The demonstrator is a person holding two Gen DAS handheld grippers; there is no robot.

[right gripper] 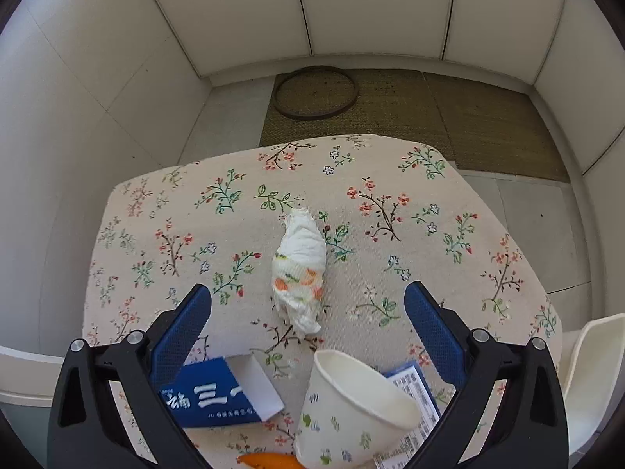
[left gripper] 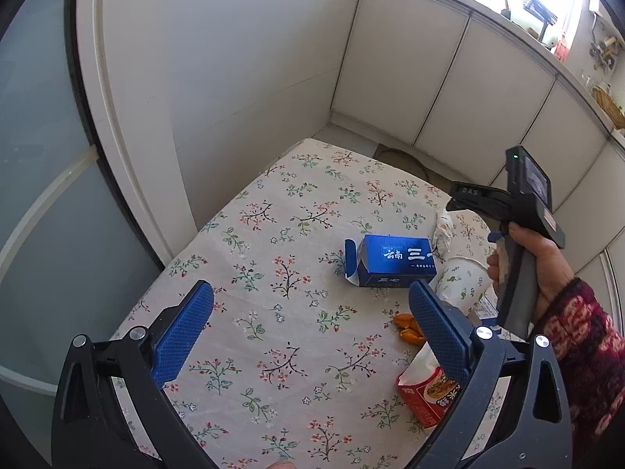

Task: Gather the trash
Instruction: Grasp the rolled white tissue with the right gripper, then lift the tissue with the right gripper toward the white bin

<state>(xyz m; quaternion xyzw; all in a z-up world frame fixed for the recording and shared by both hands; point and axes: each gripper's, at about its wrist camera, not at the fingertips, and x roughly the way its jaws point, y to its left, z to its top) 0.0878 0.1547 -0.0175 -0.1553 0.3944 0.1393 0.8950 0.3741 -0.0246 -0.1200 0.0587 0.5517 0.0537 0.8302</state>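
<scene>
On the floral worktop (right gripper: 390,179), we judge the right gripper (right gripper: 308,301), jaws apart and empty, should straddle the crumpled tissue (right gripper: 300,262) squarely before closing, the left gripper (left gripper: 310,301) likewise spread and empty.

Floral tablecloth (right gripper: 390,273) on table; woven mat (right gripper: 429,117) and ring (right gripper: 279,107) on floor; white cabinets (left gripper: 429,78) behind.

- The tablecloth (right gripper: 390,273) is woven cloth, matt, with printed flowers.
- The crumpled tissue (right gripper: 300,265) is soft paper, wrinkled.
- The paper cup (right gripper: 351,410) looks smooth and matt.
- The blue box (left gripper: 394,262) is cardboard (slightly glossy).
- The finger pads (right gripper: 183,328) are blue textured rubber-like plastic.
</scene>
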